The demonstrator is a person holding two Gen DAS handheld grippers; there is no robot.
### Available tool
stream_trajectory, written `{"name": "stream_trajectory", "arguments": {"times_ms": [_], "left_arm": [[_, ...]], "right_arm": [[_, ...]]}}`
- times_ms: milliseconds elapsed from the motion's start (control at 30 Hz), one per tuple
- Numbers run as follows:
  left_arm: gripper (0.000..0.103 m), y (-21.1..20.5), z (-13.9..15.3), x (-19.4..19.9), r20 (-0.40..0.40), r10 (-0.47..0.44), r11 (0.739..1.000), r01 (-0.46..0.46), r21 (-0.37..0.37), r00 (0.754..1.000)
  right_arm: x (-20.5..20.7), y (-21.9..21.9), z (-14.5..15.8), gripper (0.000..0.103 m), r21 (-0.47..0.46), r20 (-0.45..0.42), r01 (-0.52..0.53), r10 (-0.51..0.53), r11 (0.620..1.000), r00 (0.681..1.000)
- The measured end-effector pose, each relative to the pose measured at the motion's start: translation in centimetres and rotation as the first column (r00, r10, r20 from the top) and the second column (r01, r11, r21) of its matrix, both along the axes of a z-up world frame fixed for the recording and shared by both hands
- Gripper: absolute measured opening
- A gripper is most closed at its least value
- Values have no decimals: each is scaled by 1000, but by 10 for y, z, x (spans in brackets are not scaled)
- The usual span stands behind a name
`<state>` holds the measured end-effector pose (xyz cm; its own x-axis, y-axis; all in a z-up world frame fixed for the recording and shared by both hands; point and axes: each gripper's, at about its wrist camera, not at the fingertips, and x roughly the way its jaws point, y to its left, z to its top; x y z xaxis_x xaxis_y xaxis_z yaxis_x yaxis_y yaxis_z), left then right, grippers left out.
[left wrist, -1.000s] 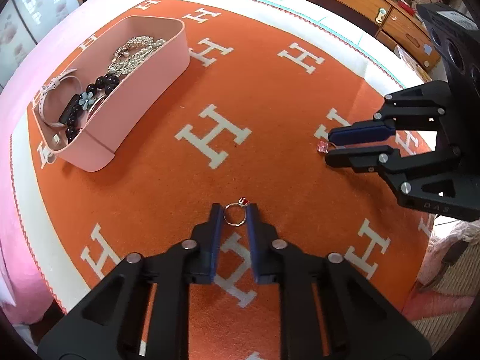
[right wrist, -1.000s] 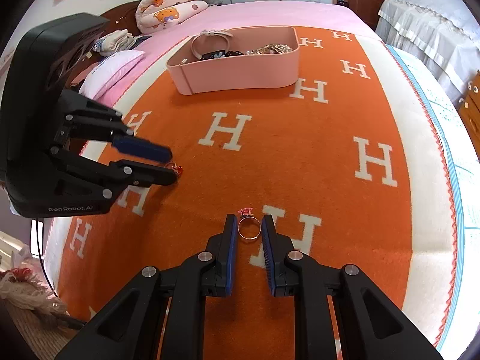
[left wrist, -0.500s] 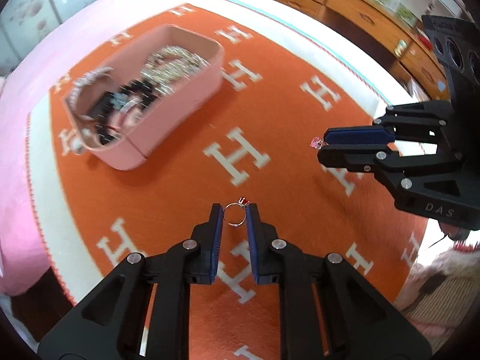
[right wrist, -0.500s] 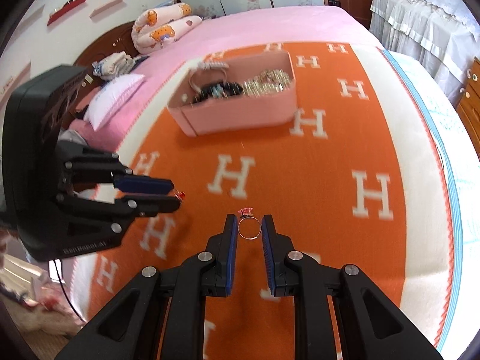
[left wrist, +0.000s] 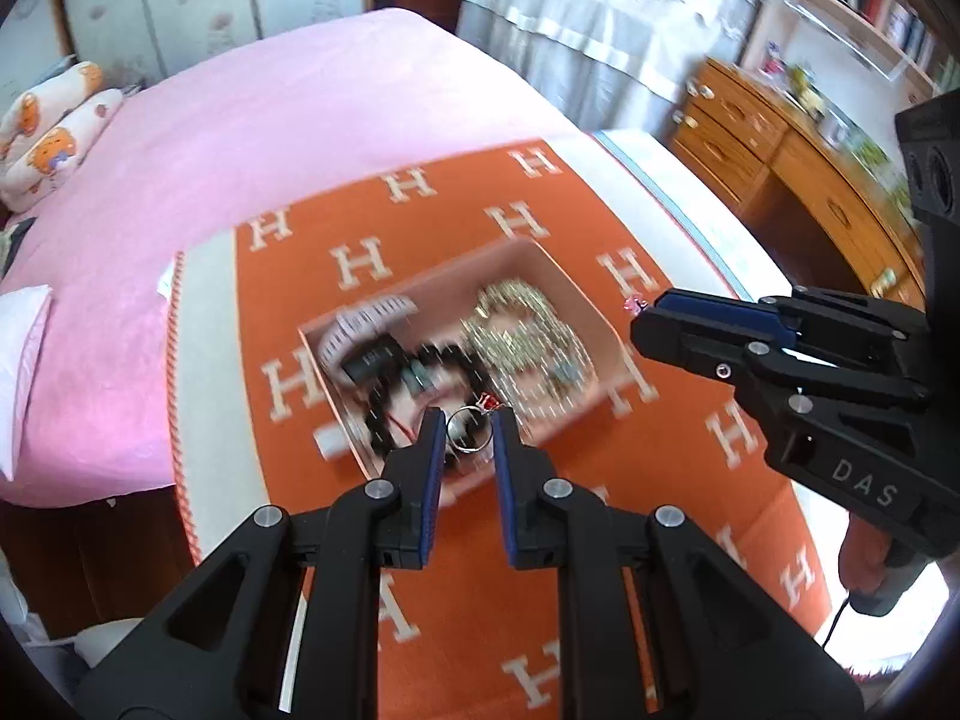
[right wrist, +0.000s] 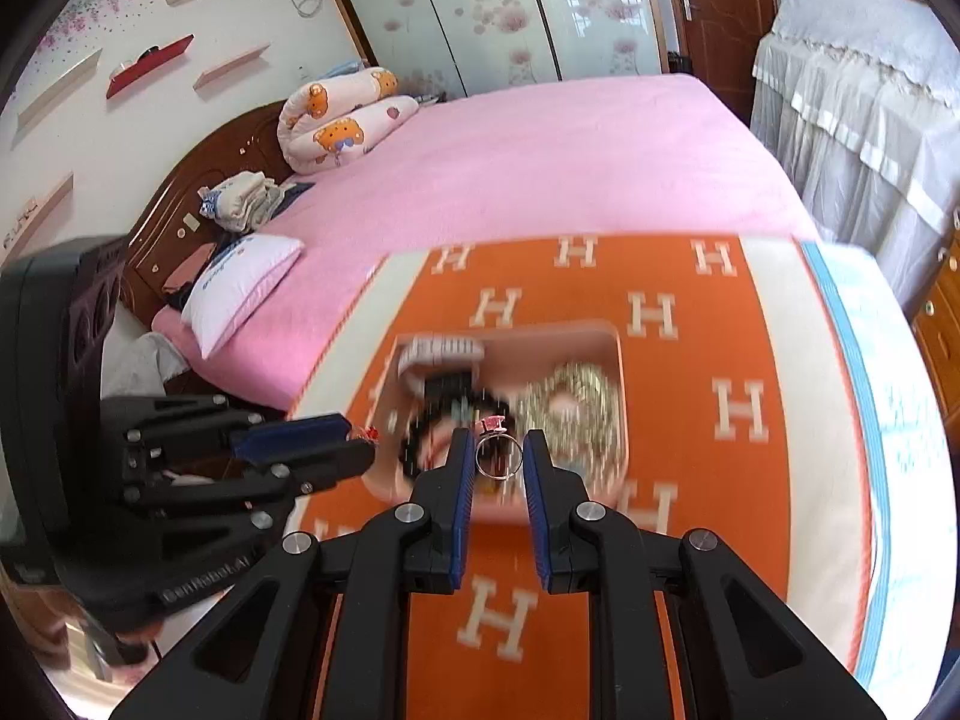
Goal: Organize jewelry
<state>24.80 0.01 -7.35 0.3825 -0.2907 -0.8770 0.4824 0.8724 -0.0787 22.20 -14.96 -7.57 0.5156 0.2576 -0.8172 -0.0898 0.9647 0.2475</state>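
Note:
My left gripper (left wrist: 470, 427) is shut on a silver ring with a red stone (left wrist: 471, 425) and holds it above the near end of the pink jewelry tray (left wrist: 576, 291). My right gripper (right wrist: 499, 456) is shut on a silver ring with a pink stone (right wrist: 498, 453), also above the tray (right wrist: 621, 360). The tray holds a gold chain pile (left wrist: 528, 330), black beads (left wrist: 384, 420) and a white bracelet (left wrist: 366, 324). The right gripper shows in the left wrist view (left wrist: 645, 315); the left gripper shows in the right wrist view (right wrist: 366, 444).
The tray lies on an orange blanket with white H marks (left wrist: 690, 450) on a pink bed (left wrist: 270, 120). Pillows (right wrist: 336, 120) sit at the headboard. A wooden dresser (left wrist: 810, 180) stands to the right of the bed.
Both grippers have risen from the blanket with their rings and moved over the pink tray, which now lies right below the fingertips. The background is blurred by motion.

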Motion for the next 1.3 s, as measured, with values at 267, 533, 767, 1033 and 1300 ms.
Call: {"name": "stream_trajectory", "arguments": {"times_ms": [267, 533, 767, 1033, 1300], "left_arm": [[73, 6, -15, 29, -71, 133, 991, -135, -18, 988], [73, 11, -18, 21, -36, 176, 984, -176, -2, 984], [73, 20, -12, 5, 6, 265, 964, -265, 31, 964], [79, 28, -29, -36, -78, 314, 949, -312, 37, 946], [79, 19, -20, -111, -72, 309, 950, -306, 56, 948]], "right_arm": [[37, -6, 1, 44, -21, -35, 57, -58, 998, 998], [13, -9, -4, 45, -58, -37, 92, -94, 994, 995], [-17, -11, -11, 52, -68, -51, 123, -127, 990, 991], [-71, -18, -35, 56, -42, -127, 164, -168, 986, 977], [-140, -32, -42, 57, 0, -236, 194, -189, 981, 953]]}}
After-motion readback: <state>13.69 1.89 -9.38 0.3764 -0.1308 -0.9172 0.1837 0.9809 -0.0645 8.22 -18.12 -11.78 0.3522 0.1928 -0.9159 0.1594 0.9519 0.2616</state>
